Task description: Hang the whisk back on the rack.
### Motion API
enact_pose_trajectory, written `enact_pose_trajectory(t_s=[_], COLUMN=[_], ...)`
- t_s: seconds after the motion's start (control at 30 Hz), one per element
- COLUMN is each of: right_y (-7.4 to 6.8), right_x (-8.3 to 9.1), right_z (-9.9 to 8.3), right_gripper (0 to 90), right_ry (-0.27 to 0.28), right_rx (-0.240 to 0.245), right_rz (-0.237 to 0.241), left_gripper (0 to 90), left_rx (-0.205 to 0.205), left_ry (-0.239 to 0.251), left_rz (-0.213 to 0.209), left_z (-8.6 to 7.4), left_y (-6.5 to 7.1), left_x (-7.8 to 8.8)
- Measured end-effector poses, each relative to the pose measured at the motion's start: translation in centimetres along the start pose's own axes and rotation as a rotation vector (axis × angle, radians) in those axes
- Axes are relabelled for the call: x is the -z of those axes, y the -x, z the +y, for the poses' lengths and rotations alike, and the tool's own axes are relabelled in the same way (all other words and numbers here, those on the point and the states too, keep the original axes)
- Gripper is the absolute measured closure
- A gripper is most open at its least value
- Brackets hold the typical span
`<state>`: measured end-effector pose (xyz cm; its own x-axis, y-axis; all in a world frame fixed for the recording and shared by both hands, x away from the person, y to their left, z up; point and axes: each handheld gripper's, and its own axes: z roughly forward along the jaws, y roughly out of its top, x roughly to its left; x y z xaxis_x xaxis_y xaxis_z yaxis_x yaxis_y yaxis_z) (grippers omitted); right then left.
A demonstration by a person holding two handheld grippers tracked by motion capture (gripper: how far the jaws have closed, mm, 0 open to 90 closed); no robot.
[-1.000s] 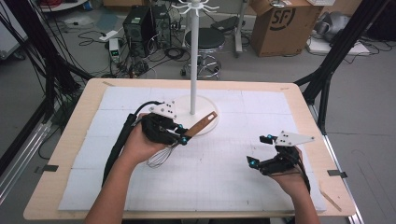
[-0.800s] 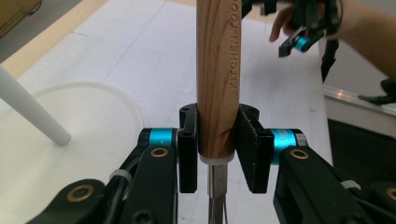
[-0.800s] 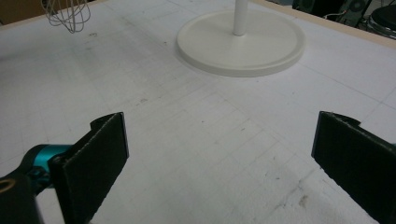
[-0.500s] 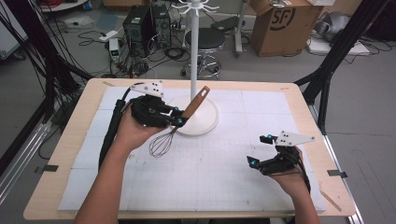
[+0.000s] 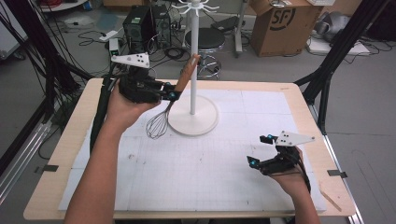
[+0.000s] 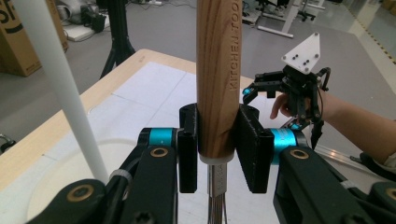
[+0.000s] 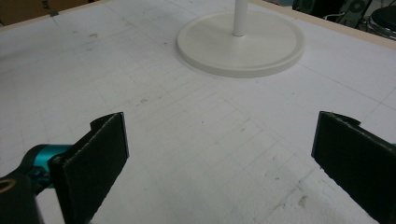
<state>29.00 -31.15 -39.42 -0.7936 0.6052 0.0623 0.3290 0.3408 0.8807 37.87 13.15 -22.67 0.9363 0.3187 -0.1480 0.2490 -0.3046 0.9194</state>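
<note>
1. High view first: your left gripper [image 5: 167, 94] is clamped on the whisk [image 5: 170, 100], lifted clear of the table [image 5: 56, 186] at about ten o'clock from the table's middle.
2. You hold the whisk tilted, its wooden handle [image 5: 187, 72] up toward one o'clock and its wire head hanging toward seven o'clock, just above the stand's round base [image 5: 205, 123]. That tilt looks meant to bring the handle's end up toward the hooks at the top of the white stand [image 5: 193, 56].
3. Left gripper view: the two pads [image 6: 252, 154] squeeze the handle [image 6: 215, 70] low down, just above the metal collar. Gripping there leaves the upper end free for hanging, which I judge to be the aim.
4. The pole [image 6: 60, 88] stands just beside the handle at nine o'clock in that view; whether they touch, I cannot tell.
5. Your right gripper [image 5: 261, 151] rests low at four o'clock on the table, well apart from the stand, likely parked out of the way.
6. Right gripper view: its jaws stand wide apart with nothing between them, above the white gridded mat [image 7: 196, 140], facing the base [image 7: 240, 44] at twelve o'clock.
</note>
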Motion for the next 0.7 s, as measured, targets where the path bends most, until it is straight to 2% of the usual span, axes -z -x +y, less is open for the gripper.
enact_pose_trajectory(t_s=[0.2,0.33,0.5,0.7], right_y=[0.0,0.1,0.1,0.2], right_x=[0.1,0.1,0.2,0.3], right_z=[0.0,-0.1,-0.1,-0.1], right_gripper=[3.0,3.0,3.0,3.0], right_ry=[-0.001,0.001,0.002,0.004], right_rx=[-0.009,-0.008,-0.016,-0.012], right_rz=[-0.001,-0.001,0.000,0.001], left_gripper=[71.3,71.3,71.3,71.3], left_rx=[0.000,0.000,0.002,0.001], left_ry=[0.035,0.036,0.046,0.032], left_rz=[-0.010,-0.001,-0.014,0.021], left_z=[1.5,2.4,3.4,4.6], left_y=[-0.7,-1.4,-2.3,-3.0], left_x=[1.0,1.4,2.0,2.3])
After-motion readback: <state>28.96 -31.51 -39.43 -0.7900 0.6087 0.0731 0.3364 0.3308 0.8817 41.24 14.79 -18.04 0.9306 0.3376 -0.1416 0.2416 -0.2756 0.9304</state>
